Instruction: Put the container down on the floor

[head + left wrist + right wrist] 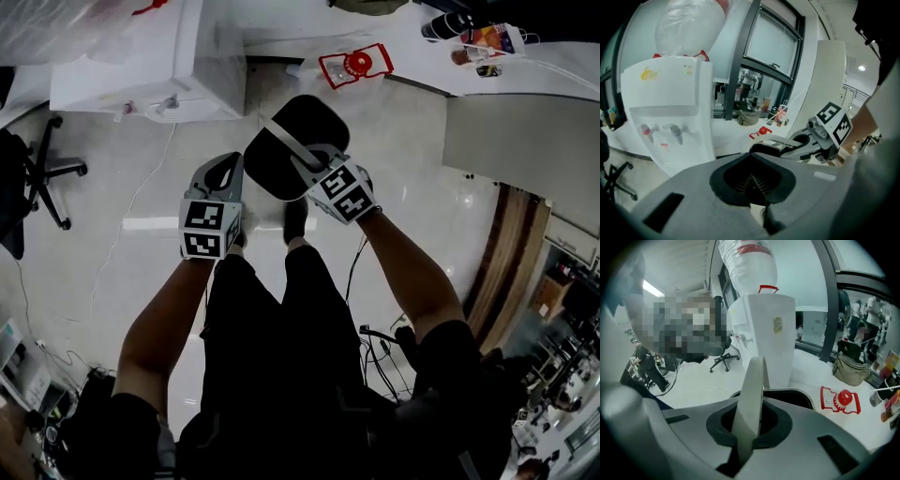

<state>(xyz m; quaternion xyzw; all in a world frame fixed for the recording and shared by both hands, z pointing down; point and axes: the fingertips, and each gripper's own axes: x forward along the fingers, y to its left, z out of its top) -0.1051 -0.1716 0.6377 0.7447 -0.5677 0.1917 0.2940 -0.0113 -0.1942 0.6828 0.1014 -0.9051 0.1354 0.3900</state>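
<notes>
At upper centre of the head view, pinches the pale grey band handle (pixel 751 394) of the black oval plastic container (pixel 314 120) in the fully closed right gripper (pixel 311 165), carried clear above the glossy pale floor (pixel 412 169) for lowering, with the left gripper (pixel 228 169) closed on nothing, standing by.

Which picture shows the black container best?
The head view: nearly the whole black container hangs by its grey handle from the right gripper. The right gripper view shows only the handle pinched in shut jaws and some rim behind. The left gripper view catches just an edge of it, beside the right gripper.
</notes>
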